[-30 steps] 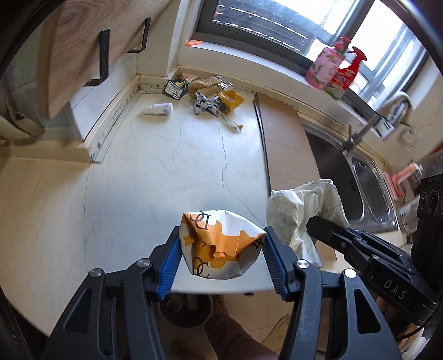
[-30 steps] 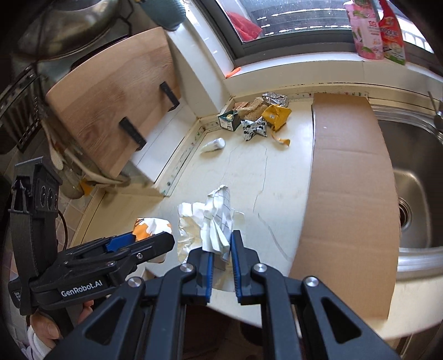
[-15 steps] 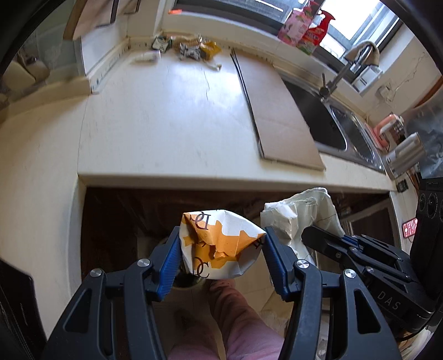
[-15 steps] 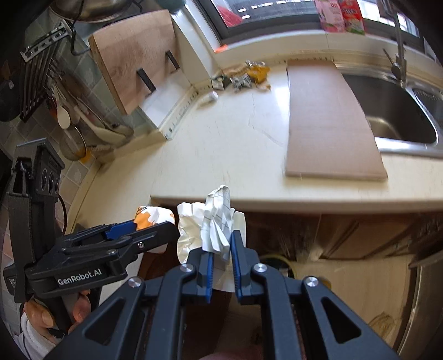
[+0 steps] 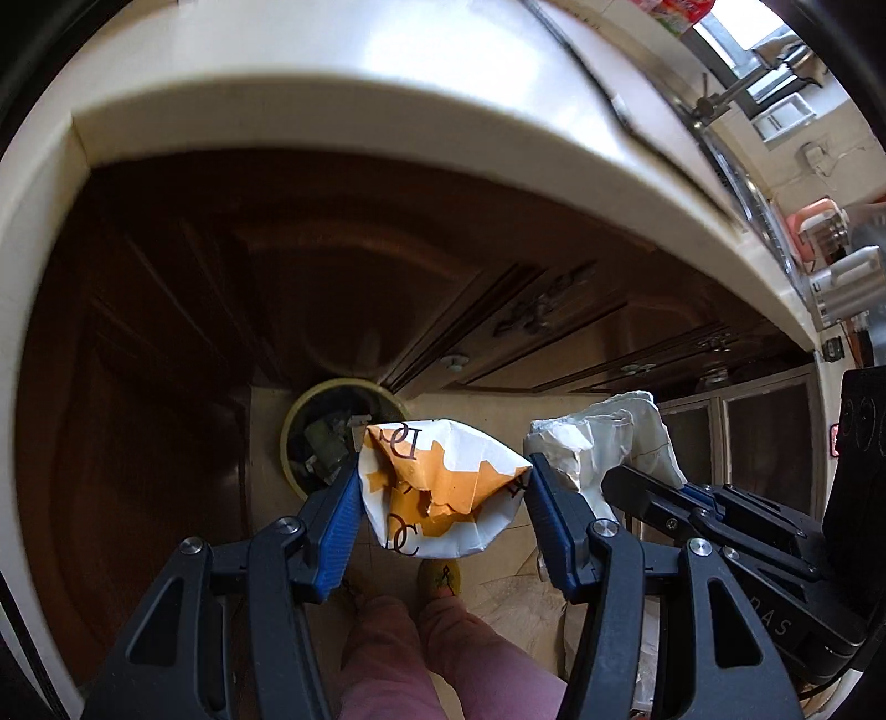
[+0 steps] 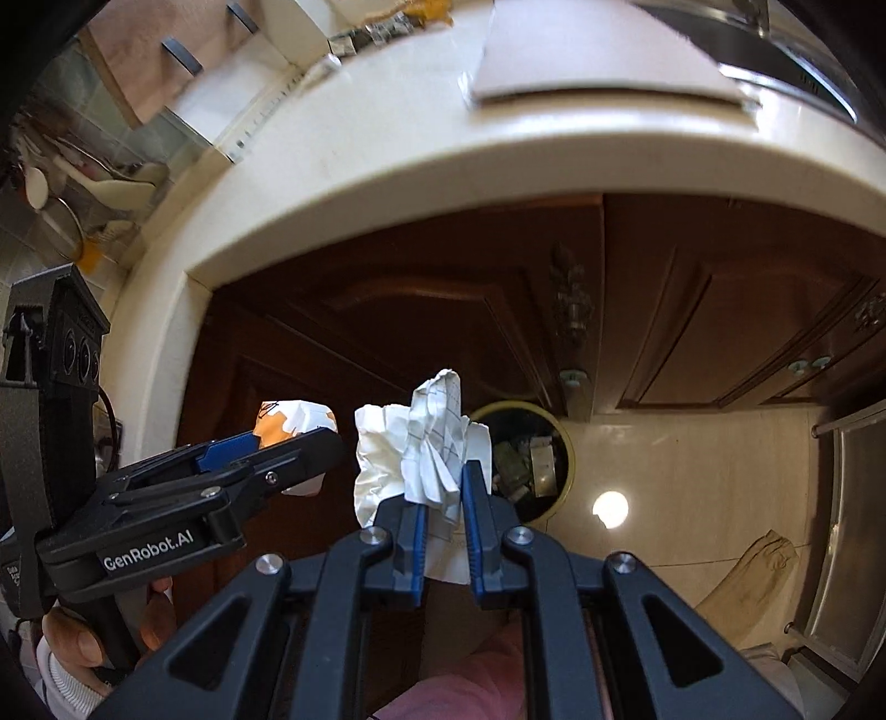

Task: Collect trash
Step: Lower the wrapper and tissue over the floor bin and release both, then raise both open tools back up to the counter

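Two crumpled wrappers [image 5: 443, 487], orange-white and white.

This is a home kitchen. A pale stone tabletop [image 5: 354, 72] runs above and ahead of the left claw [image 5: 443, 487], and dark brown wooden cabinet doors [image 6: 720, 310] with carved ornament and small round knobs stand under it. A steel sink [image 6: 775, 33] sits at the far right of the tabletop, ahead of the right claw [image 6: 443, 487]. Ladles and spoons [image 6: 83, 183] hang on the tiled wall up to its left. Just beyond both claws a round trash bin [image 6: 531, 459] stands on the pale tiled floor [image 6: 692, 471].
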Available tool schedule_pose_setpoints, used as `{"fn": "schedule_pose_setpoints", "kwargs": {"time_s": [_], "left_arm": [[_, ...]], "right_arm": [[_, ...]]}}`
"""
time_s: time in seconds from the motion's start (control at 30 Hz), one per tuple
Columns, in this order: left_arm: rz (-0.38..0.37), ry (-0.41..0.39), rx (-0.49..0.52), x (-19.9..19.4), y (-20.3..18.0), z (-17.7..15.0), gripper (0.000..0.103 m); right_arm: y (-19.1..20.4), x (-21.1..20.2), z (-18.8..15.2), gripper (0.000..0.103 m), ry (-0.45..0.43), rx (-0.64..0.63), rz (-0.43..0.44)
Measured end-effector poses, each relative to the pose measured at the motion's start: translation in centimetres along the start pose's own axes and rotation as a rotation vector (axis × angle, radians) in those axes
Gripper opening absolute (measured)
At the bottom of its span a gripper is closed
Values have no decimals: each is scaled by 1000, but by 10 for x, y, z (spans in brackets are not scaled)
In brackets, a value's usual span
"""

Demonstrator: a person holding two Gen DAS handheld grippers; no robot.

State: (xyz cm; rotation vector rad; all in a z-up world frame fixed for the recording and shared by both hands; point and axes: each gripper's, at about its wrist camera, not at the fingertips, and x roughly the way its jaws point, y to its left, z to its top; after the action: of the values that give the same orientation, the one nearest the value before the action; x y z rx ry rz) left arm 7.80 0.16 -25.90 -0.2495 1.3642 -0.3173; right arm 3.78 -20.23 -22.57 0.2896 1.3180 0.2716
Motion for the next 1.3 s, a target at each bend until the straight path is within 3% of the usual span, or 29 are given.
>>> {"fn": "schedule_pose_setpoints", "kwargs": {"time_s": [0.4,0.67,0.73,0.77,0.83,0.93,1.3], "left_arm": [[44,32,-95,144,54,-24,55],[90,53,-106,217,90,-39,56],[102,60,-107,226,96,-40,62],[108,70,-112,231,98,-41,76],[127,67,-118,237,106,-43,84],[143,58,-122,236,111,-46,94],[148,34,-136,194,101,-47,96]], "right_arm": [[-51,151,-14,12,103,-27,-30],[-70,247,-19,16,140,-72,-51],[-71,263,-22,24,155,-78,-59],[-72,270,-22,27,162,-76,-55],[-73,279,-24,39,165,-68,-58],[-76,282,-25,47,159,-59,-69],[-67,233,-25,47,146,-55,-77]]}}
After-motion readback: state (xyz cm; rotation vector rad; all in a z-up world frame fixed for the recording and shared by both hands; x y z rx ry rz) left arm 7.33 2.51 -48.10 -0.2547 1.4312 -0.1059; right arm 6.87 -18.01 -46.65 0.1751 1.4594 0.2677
